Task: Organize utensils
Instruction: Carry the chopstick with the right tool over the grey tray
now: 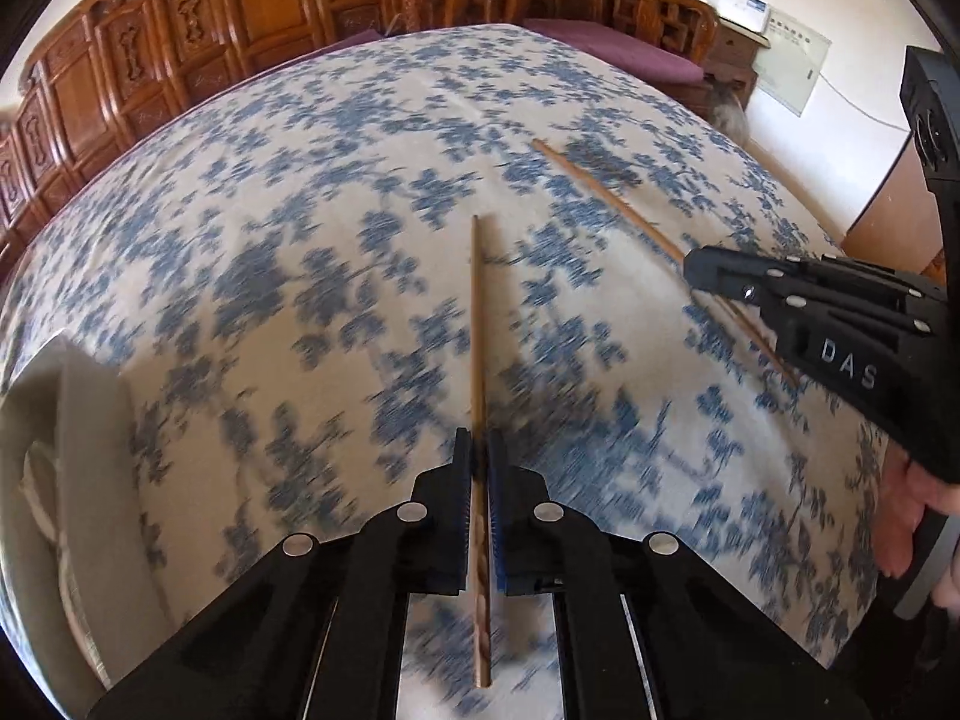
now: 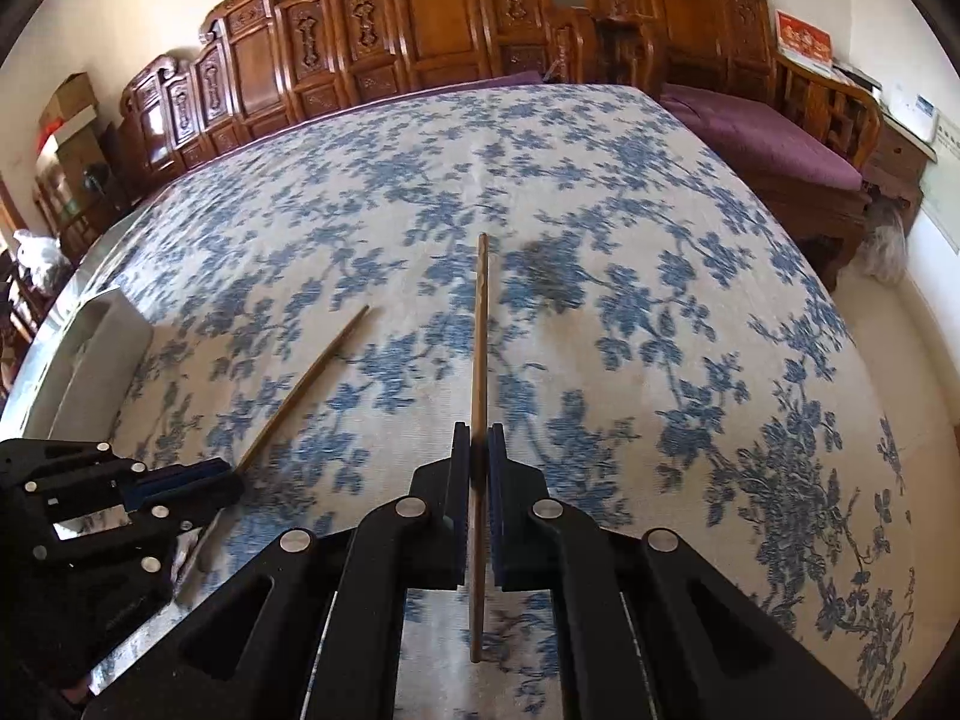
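Two slim brown wooden chopsticks (image 1: 479,324) (image 2: 480,336), one per tongs.

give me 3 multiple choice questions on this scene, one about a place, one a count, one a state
1. Where is the white tray?
A. far right edge of the table
B. left edge of the table
C. on the purple cushion

2. How many chopsticks show?
A. one
B. two
C. four

3. What is the left gripper doing?
A. open above the cloth
B. shut on nothing
C. shut on a chopstick

Answers:
1 B: the white tray sits at the left table edge.
2 B: one chopstick is in the left gripper, the other chopstick in the right gripper.
3 C: its pads close on the stick in the left wrist view.
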Motion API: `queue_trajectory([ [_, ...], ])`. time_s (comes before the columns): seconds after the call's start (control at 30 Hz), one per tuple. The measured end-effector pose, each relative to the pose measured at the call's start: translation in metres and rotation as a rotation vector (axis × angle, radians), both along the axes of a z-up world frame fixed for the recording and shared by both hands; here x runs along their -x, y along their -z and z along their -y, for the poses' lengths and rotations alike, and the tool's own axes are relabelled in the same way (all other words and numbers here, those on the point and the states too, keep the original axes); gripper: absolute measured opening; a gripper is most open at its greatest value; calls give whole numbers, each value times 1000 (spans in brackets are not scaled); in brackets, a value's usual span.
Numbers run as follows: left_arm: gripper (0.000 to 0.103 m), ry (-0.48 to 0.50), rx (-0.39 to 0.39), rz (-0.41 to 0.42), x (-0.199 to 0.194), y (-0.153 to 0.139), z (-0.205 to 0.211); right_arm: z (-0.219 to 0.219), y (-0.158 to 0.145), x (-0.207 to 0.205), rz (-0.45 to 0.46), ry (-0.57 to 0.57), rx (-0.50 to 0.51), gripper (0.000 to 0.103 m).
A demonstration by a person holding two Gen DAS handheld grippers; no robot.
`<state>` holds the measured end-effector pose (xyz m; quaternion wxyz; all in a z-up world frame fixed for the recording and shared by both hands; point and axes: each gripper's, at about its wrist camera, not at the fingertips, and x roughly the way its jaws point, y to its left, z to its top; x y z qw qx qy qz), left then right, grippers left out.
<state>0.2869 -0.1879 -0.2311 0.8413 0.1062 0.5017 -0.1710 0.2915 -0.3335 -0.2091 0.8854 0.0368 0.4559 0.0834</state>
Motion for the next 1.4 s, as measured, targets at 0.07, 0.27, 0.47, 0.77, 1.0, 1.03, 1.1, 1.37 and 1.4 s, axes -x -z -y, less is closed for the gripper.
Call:
queue_trajectory([
  [0.07,4,-12,-5,10,6,-5,-13,-5,-2,2,5,-13,-3,7],
  [0.27,4,-55,5,26,21,-19,-45,-25,-10,10,14,-67,-19,7],
  [0.47,4,-80,18,61,37,-41,-68,-67,-26,27,58,-165,14,7],
  [0.77,4,-121,45,122,59,-75,-104,-107,-52,47,100,-230,5,7],
  [1.0,4,-144,59,159,67,-92,-134,-126,-74,63,132,-247,-1,7],
  [1.03,4,-151,63,160,67,-93,-139,-129,-77,66,137,-252,2,7],
  [1.1,4,-163,78,160,67,-96,-151,-134,-81,72,145,-260,7,7],
  [1.37,4,-201,99,163,56,-102,-193,-147,-82,78,144,-276,17,7],
  [1.4,4,-210,99,158,53,-100,-198,-148,-82,78,142,-276,18,7],
])
